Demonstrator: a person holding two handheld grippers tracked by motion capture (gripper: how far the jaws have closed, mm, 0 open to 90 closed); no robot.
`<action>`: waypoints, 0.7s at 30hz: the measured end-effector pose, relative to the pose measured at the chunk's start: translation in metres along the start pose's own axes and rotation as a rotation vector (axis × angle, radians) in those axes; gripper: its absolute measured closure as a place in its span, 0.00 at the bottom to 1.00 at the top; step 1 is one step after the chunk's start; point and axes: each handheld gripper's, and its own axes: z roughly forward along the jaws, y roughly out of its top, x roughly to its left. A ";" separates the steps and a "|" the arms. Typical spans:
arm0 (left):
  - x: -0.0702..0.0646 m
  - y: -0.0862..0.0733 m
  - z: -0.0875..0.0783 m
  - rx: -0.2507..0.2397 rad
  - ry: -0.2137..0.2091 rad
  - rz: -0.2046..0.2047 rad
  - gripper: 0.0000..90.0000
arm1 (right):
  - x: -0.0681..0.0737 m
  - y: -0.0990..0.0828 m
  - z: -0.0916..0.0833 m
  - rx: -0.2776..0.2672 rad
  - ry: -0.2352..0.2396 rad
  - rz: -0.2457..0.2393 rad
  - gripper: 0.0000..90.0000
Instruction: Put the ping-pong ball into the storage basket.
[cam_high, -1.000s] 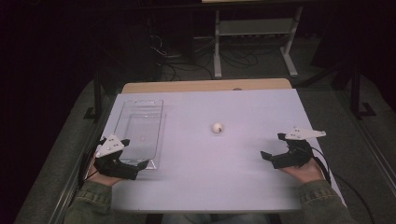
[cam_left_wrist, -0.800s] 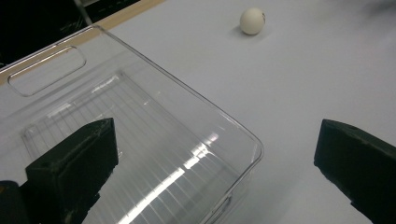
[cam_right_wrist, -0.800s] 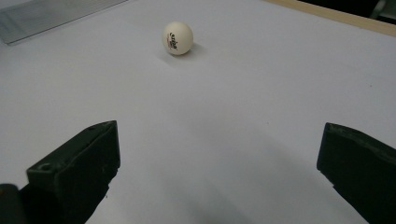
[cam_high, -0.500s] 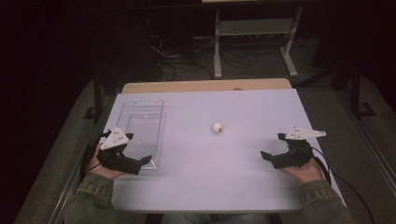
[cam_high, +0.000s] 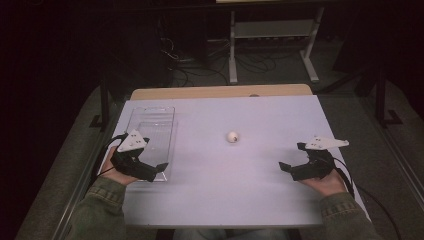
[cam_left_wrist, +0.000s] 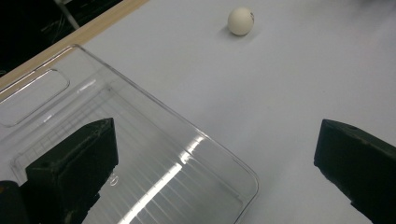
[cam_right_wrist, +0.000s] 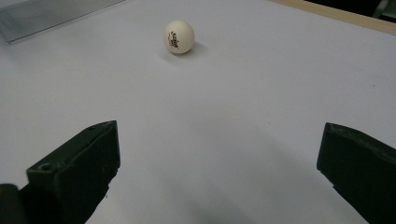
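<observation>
A small white ball (cam_high: 232, 136) with a dark printed mark lies alone near the middle of the white table (cam_high: 235, 195). A clear plastic tray (cam_high: 150, 125), with nothing in it, lies along the table's left side. My left gripper (cam_high: 155, 171) hovers open at the tray's near end. In the left gripper view one jaw stands over the tray (cam_left_wrist: 154, 149) and the other over bare table, with the ball (cam_left_wrist: 241, 21) far ahead. My right gripper (cam_high: 291, 157) is open at the right, pointing at the ball (cam_right_wrist: 179, 36), well short of it.
A strip of wooden tabletop (cam_high: 220, 92) shows past the white sheet at the far edge. Beyond the table stand a metal rack (cam_high: 272, 35) and cables on a dark floor. The tray's edge (cam_right_wrist: 51, 14) crosses the right gripper view's top left corner.
My left gripper has shifted a little forward and to the right, over the tray's near end. The right gripper and the ball have stayed put.
</observation>
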 end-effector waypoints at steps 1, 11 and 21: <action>0.000 0.002 0.000 0.002 -0.001 0.004 0.00 | 0.000 0.000 0.000 0.000 0.000 0.000 0.00; 0.001 0.015 0.002 0.017 -0.015 0.037 0.00 | 0.001 0.000 0.001 0.006 0.008 0.001 0.00; 0.002 0.027 0.006 0.026 -0.028 0.058 0.00 | 0.001 0.000 0.001 0.005 0.010 0.000 0.00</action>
